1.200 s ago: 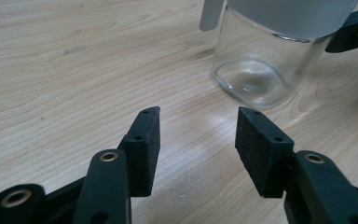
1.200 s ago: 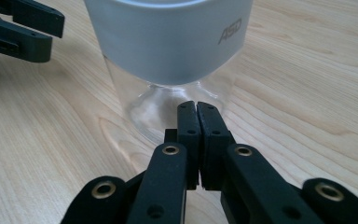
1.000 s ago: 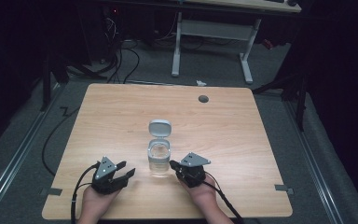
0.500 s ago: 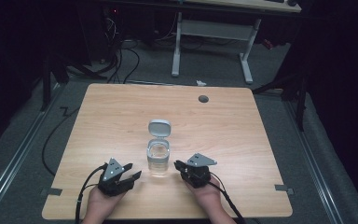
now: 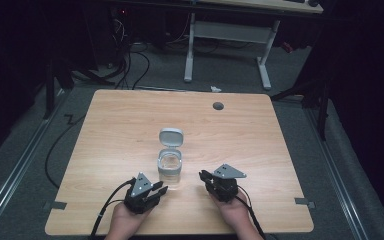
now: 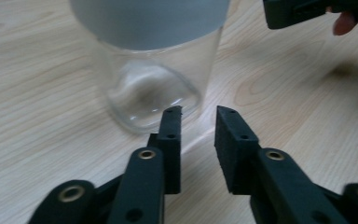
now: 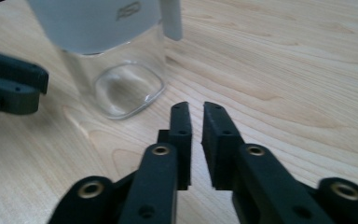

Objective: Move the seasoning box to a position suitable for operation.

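Jar (image 5: 170, 170) stood upright near the front middle of the desk (image 5: 260, 145), between the two tools, touching neither. It was clear, squarish with rounded corners, grey collar round the top, and a grey flip lid (image 5: 171, 137) hinged back and open on the far side. It looked empty; nothing showed through the wall in either tool view.

Left tool (image 5: 147, 192) lay just left of the jar's base, held in the person's left hand (image 5: 122, 220), jaws parted a little with nothing between them. In the left tool view the jaws pointed at the jar's lower corner (image 6: 151, 93), close but apart. Right tool (image 5: 211, 179) sat a bit farther off on the right, jaws nearly closed with a slim gap, also empty.

Judged handling: rigid and light if empty, probably glass or hard plastic, so smooth and slippery under hard pads and breakable if tipped off the desk. Tall for its footprint, so a push near the top would likely topple it. Best hold seemed the flat sides of the clear body (image 7: 121, 79), low to mid height, or the grey collar for more friction. The lid hung on a thin hinge; poor place to grip. Both tools would need wider jaws to span the body.
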{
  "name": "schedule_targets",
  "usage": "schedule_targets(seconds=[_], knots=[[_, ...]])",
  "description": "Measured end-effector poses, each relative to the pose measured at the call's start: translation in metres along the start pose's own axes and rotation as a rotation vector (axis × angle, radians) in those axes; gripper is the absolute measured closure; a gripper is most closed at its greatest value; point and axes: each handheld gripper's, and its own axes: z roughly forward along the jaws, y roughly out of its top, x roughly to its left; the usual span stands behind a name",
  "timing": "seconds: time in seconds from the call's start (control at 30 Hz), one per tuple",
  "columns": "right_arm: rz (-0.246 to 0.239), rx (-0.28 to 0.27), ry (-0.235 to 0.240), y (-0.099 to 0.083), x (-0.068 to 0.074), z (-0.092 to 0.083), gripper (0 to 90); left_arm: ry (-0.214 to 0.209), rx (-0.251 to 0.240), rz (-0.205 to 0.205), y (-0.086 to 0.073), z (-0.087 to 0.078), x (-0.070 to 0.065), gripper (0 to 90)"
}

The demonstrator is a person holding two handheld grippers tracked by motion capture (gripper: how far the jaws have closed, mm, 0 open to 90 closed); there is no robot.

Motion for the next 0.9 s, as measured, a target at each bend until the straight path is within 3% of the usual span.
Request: schedule_targets(seconds=[0.1,0.27,0.67,0.9], knots=[[0.04,-0.008,0.011,0.002,-0.003,0.001,86.8,-0.005,-0.018,-0.014,0.001,0.006,-0.003,82.5],[0.029,-0.007,0.023,0.011,-0.005,0.01,88.2,-0.006,-0.021,0.004,-0.002,0.017,-0.008,87.8],[0.011,-0.026,0.0,0.041,-0.005,0.038,88.2,-0.014,-0.034,0.01,-0.002,0.02,-0.003,90.0],[0.019,-0.061,-0.029,0.069,-0.011,0.055,88.2,-0.03,-0.03,0.007,-0.002,0.023,-0.004,90.0]])
